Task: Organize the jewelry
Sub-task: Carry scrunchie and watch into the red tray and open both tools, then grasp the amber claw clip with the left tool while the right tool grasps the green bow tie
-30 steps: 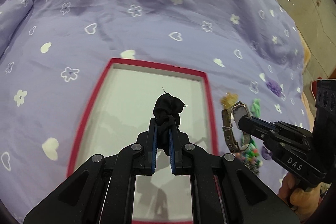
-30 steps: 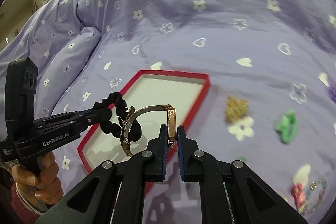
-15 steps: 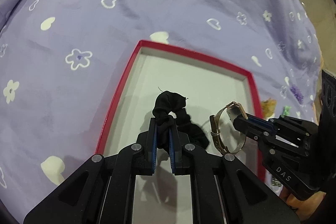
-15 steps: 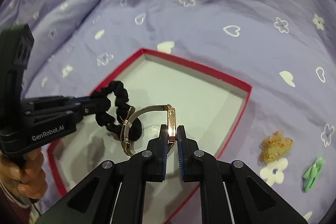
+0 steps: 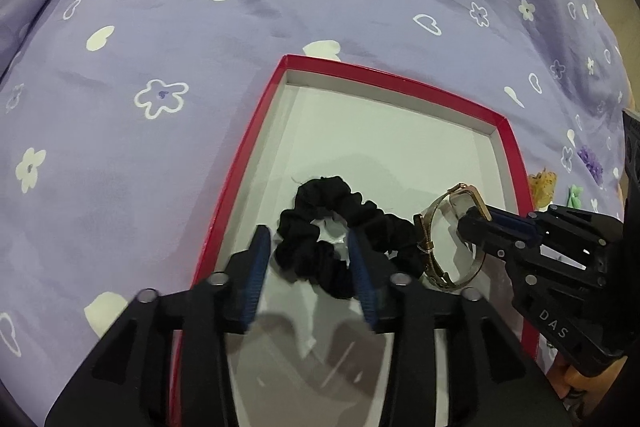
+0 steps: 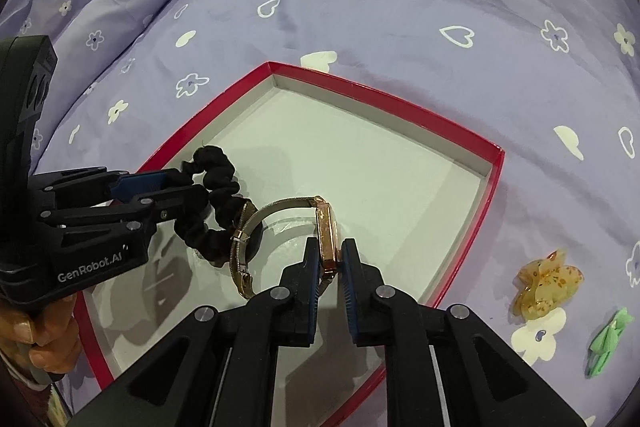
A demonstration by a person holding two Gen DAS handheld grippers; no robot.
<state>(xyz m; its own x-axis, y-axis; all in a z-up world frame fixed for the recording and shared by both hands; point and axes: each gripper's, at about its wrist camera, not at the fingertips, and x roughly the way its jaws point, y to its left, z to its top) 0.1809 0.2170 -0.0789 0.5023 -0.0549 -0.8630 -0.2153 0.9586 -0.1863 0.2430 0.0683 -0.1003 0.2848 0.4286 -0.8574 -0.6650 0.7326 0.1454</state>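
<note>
Both hand-held grippers opening inside red tray [image 6: 490, 187]: left [image 5: 312, 259] clear of scrunchie [image 5: 344, 223]; right [image 6: 330, 263] releasing watch [image 6: 326, 231]. Lift straight up to avoid snagging.

Bedspread: lilac printed cloth bedspread [image 6: 400, 27], soft, matt, creased.
Box: red-rimmed shallow card tray [image 5: 516, 163], smooth pale floor, faint sheen.
Scrunchie: black gathered fabric scrunchie [image 5: 340, 227], matt.
Watch: rose-gold watch [image 6: 326, 239], glossy case, apparently metal mesh strap.
Clip: amber claw clip [image 6: 548, 283], glossy, probably plastic.
</note>
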